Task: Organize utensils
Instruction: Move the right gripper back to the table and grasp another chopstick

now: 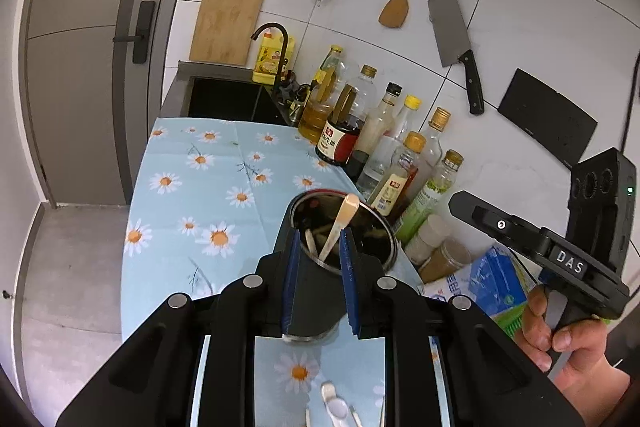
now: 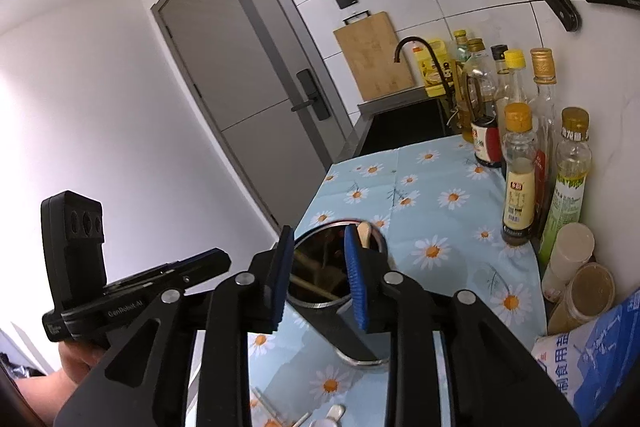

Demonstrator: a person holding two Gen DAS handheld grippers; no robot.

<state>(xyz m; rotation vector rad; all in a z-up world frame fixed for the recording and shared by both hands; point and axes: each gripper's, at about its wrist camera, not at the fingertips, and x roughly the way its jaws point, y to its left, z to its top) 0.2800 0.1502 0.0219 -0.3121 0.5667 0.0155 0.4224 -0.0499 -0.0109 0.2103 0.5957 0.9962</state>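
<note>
Both grippers, left gripper [image 1: 318,277] and right gripper [image 2: 318,277], are hanging slightly spread and empty just before the utensil holder [image 1: 344,227], loose utensils [image 1: 334,403] lying nearer, beneath them.

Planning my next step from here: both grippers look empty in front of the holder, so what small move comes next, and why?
Probably draw the left gripper back and down toward the white spoon lying on the daisy cloth. Both grippers stand open with nothing between the pads, the utensil holder already has utensils in it, and loose pieces remain on the cloth near the camera.
</note>
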